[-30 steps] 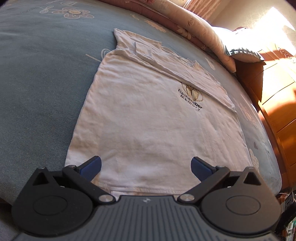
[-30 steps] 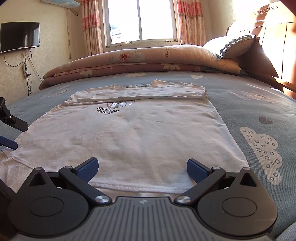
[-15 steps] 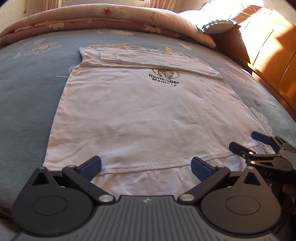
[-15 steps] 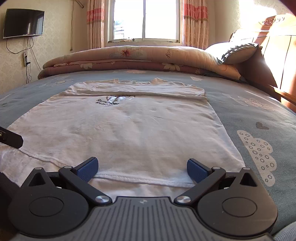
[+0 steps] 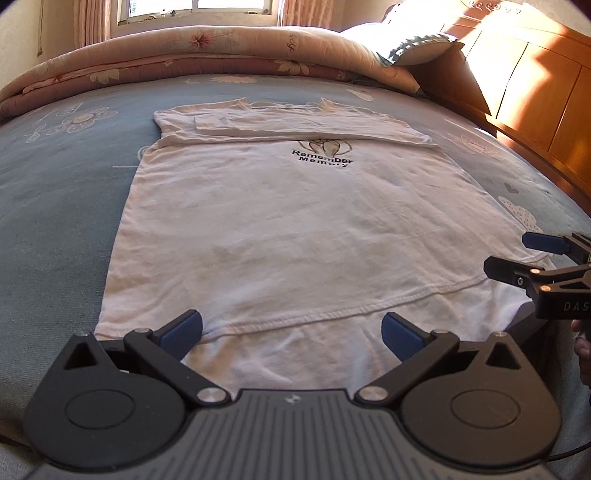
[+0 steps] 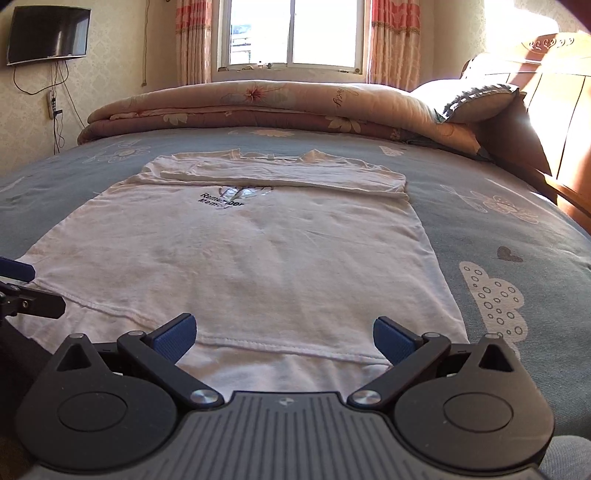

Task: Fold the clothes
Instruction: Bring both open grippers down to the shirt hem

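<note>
Your white T-shirt (image 5: 295, 221) lies flat on the blue bedsheet (image 5: 55, 206), roughly mid-bed, collar toward the far edge where the rolled quilt (image 5: 207, 48) sits, hem toward the near edge. Both sleeves are folded inward across the chest, forming a band just above the printed "Remember Memory" logo (image 5: 324, 158). The hem is not square: a stitched seam line runs across the near end, with a further strip of white fabric below it reaching toward the near edge of the bed.

Your left gripper (image 5: 291, 328) hangs over the near left part of the hem, jaws spread wide, nothing between the blue pads (image 5: 183, 328). Whether the pads touch the cloth cannot be told. Your right gripper (image 6: 286, 332) sits over the near right part of the hem, jaws likewise spread wide and holding nothing. In the left wrist view the right gripper (image 5: 528, 254) shows at the shirt's near right corner, with part of a hand (image 5: 583, 350) behind it.

Beyond the shirt, a pillow (image 6: 476, 101) rests on the quilt's right end against the wooden headboard (image 5: 535, 81) along the bed's right edge. A window (image 6: 291, 33) with curtains stands behind the quilt, and a television (image 6: 48, 35) is mounted on the left wall.
</note>
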Available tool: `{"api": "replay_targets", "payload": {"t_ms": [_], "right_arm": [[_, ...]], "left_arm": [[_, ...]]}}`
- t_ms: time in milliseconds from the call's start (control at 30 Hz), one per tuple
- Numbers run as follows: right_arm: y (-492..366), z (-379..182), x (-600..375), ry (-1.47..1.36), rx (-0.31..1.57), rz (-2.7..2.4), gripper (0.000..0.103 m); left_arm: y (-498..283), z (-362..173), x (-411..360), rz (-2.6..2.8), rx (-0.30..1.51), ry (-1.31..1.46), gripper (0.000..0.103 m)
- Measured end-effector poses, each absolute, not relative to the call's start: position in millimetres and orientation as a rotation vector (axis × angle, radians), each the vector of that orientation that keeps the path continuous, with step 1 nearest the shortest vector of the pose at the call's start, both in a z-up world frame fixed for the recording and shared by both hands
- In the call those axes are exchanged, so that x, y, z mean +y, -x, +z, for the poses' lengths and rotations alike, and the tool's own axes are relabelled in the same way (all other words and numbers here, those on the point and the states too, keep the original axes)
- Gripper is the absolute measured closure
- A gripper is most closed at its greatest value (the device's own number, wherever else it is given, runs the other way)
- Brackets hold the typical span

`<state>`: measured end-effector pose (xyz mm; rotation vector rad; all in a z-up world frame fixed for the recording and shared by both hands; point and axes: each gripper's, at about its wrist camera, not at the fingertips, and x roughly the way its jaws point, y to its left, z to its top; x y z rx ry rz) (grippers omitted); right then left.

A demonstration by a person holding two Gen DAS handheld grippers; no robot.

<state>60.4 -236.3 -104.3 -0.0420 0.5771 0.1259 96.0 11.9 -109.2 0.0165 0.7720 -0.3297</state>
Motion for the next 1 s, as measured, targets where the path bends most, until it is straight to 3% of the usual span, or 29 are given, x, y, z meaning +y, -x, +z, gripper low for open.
{"api": "replay_targets", "payload": {"t_ms": [467,633,833,1000], "right_arm": [[-61,-106,-222,0.118,0.632,0.208,0.0],[-62,-86,-236,0.134,0.608,0.215,0.0],[-68,-65,-250,0.133,0.592,0.233,0.0],[-86,-59,-256,0.079,0.651,0.244,0.0]], "left_arm": [[-96,-108,16,-0.344,0.772,0.012,0.001],[-96,-99,1,-0.369,0.771,-0.161,0.001],[-64,-78,-23,-0.503,0.598,-0.504,0.001],[-37,-93,-51,-0.566,0.526,-0.725,0.001]]}}
